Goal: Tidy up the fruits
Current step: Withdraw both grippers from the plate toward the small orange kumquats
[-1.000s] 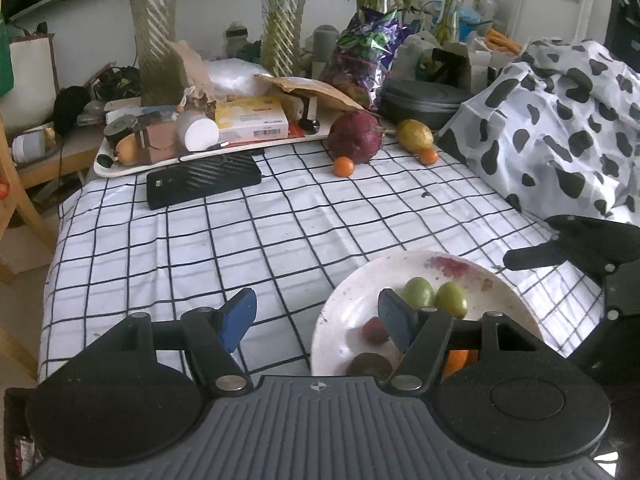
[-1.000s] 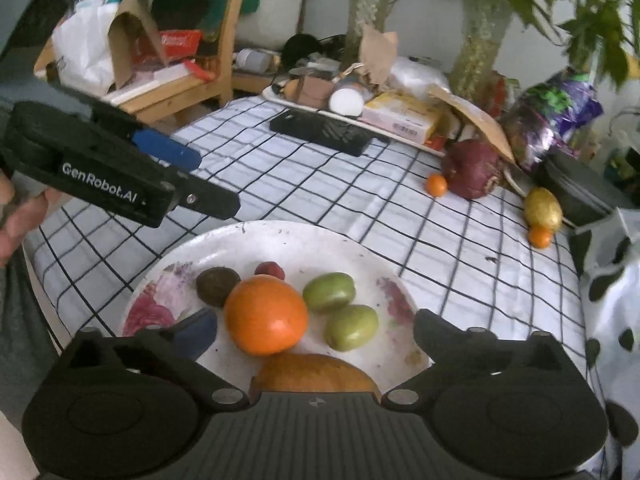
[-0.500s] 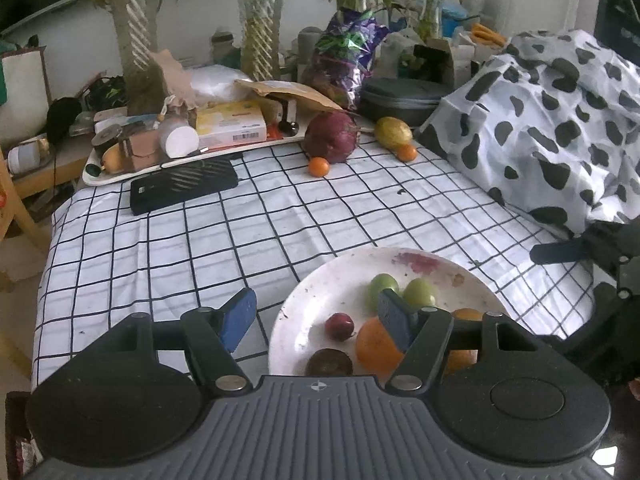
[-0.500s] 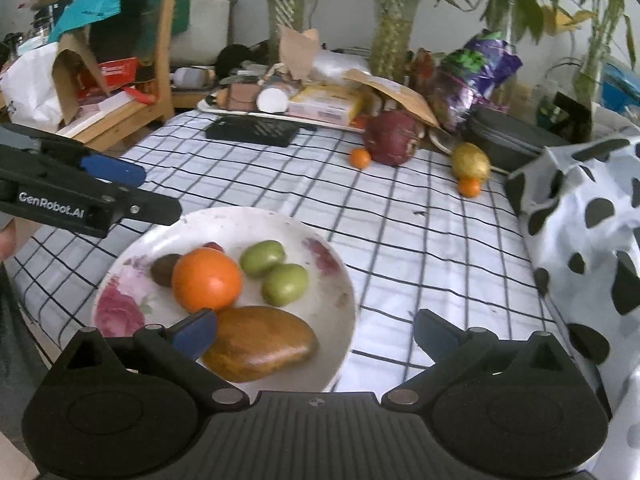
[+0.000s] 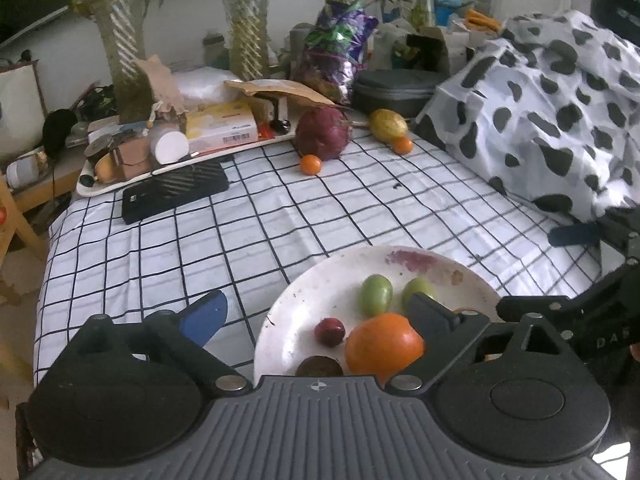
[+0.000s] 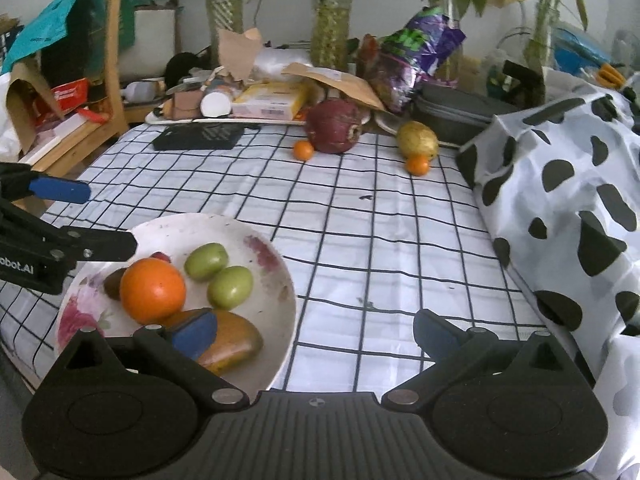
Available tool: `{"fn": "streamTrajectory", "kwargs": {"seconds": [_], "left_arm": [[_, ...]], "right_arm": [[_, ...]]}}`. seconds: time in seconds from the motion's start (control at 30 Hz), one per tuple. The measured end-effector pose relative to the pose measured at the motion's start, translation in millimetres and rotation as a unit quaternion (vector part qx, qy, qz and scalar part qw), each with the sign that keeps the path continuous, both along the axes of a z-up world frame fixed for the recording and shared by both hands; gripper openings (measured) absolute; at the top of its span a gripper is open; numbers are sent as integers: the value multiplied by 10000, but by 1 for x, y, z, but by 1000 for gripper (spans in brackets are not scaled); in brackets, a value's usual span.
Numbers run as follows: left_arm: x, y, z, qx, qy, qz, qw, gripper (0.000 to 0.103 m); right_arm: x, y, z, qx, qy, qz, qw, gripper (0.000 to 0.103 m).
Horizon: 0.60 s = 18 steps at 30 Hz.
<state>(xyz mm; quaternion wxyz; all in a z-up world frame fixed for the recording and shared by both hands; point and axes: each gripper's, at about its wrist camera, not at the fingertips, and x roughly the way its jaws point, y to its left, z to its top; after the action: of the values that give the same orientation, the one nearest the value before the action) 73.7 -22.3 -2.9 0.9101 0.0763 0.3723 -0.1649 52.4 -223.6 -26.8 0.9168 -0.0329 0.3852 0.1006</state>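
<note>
A white plate (image 6: 276,280) (image 5: 304,292) at the table's near edge holds an orange (image 6: 153,289) (image 5: 383,347), two green fruits (image 6: 218,276) (image 5: 376,294), a small red fruit (image 5: 329,331), a dark fruit (image 5: 319,366) and a brown mango (image 6: 236,342). At the far edge lie a big dark red fruit (image 6: 334,125) (image 5: 323,132), a yellow mango (image 6: 417,139) (image 5: 387,123) and two small oranges (image 6: 303,150) (image 6: 417,165). My left gripper (image 5: 316,314) is open and empty over the plate's left side. My right gripper (image 6: 316,330) is open and empty at the plate's right rim.
A checked cloth (image 6: 380,240) covers the table. A black case (image 6: 200,137), a cluttered tray (image 5: 120,184), vases and bags stand along the far edge. A cow-print cloth (image 6: 560,184) rises on the right. A wooden chair (image 6: 108,80) is at the far left.
Both grippers drew back and shifted; the plate now sits left in the right wrist view and more central in the left wrist view. No fruit has moved.
</note>
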Motion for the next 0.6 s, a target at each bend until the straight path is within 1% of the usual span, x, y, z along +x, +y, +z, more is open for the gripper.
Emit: {"fn": "streamTrajectory", "kwargs": {"seconds": [0.03,0.17,0.37,0.6], "left_arm": [[0,1,1,-28,-13,28,10000,102],[1,1,3,-77,-137,37,9999,103],[5,-3,5,-58,-133,-62,9999,103],[16,4,6,-264,-65,21,9996,103]], "right_arm": [[0,-1,0,-1,0,-30,10000,103],[2,-3,1,24,-5,-93,10000,103],[6,-6,1,74,11,-230,9997,103],[15,-14,-1,97,43,-509,9986,103]]}}
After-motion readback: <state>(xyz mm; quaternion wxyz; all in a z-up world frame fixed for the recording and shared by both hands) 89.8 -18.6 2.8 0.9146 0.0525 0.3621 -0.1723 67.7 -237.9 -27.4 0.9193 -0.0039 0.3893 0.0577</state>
